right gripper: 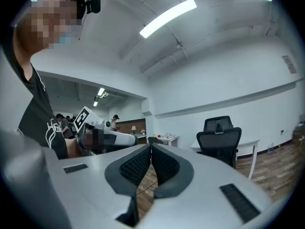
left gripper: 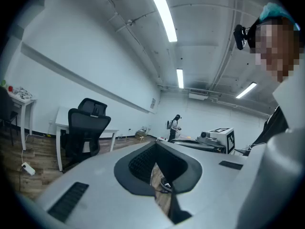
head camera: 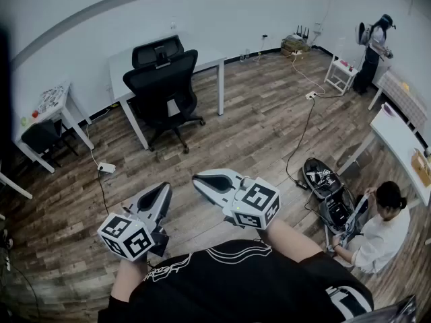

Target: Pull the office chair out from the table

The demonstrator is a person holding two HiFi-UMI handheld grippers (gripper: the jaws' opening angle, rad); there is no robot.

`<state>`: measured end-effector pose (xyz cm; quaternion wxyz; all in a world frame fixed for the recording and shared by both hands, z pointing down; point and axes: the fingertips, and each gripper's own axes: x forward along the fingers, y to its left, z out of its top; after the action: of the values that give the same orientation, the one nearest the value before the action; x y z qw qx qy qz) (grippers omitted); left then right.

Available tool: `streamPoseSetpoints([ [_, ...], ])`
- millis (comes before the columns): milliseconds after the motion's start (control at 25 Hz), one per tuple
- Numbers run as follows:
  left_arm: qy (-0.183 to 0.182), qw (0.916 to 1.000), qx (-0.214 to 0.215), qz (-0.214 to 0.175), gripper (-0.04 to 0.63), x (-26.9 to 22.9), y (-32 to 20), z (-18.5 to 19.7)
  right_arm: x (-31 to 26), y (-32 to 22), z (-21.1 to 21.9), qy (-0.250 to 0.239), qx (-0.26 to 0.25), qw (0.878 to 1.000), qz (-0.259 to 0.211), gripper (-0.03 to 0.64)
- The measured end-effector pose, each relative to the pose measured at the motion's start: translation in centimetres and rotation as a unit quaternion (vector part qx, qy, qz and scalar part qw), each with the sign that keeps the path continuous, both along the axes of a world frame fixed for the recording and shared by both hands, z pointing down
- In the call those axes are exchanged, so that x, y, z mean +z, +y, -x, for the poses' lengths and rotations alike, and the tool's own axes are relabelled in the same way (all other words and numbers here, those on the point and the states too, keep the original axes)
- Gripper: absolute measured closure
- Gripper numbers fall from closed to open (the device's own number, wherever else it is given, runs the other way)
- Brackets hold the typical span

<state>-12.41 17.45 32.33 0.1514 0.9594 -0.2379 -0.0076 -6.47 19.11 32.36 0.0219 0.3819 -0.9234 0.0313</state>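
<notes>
The black office chair [head camera: 161, 79] stands tucked against the white table [head camera: 209, 58] by the far wall, its back toward me. Both grippers hang well short of it, over the wood floor in front of my body. My left gripper [head camera: 163, 188] is shut with nothing between its jaws. My right gripper [head camera: 199, 179] is also shut and empty, pointing left. In the left gripper view the chair [left gripper: 86, 128] is far off at the left beyond my left gripper [left gripper: 155, 147]. The right gripper view has the chair [right gripper: 219, 137] at the right, past my right gripper [right gripper: 150, 147].
A small white side table [head camera: 54, 103] and a dark stool [head camera: 40, 136] stand at the left. A power strip [head camera: 106, 168] and a long cable [head camera: 300, 136] lie on the floor. A person crouches by an open black case [head camera: 330, 194] at the right; another stands at the back right [head camera: 374, 46].
</notes>
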Motion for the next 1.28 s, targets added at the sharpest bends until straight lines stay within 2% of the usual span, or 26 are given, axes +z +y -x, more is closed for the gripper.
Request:
streamPoseSetpoints([
  [240, -0.009, 0.9998, 0.007, 0.017, 0.589, 1.3, -0.8, -1.1, 0.9, -0.9, -1.1, -0.006, 0.013, 1.0, 0.01, 0.577],
  [560, -0.003, 0.9998, 0.015, 0.01, 0.589, 1.0, -0.8, -2.8, 0.8, -1.3, -2.8, -0.011, 0.025, 1.0, 0.011, 0.577],
  [840, 0.0, 0.9997, 0.022, 0.008, 0.589, 0.5, -0.3, -3.7, -0.1, -0.7, -3.6, -0.045, 0.026, 0.999, 0.017, 0.577],
  [1080, 0.012, 0.9983, 0.048, 0.032, 0.589, 1.2, -1.2, -4.1, 0.9, -1.9, -3.8, -0.036, 0.031, 0.999, 0.024, 0.575],
  [1280, 0.001, 0.9981, 0.06, 0.013, 0.589, 2.3, -4.1, -4.9, 1.6, -4.8, -3.6, -0.032, 0.02, 0.999, 0.019, 0.577],
])
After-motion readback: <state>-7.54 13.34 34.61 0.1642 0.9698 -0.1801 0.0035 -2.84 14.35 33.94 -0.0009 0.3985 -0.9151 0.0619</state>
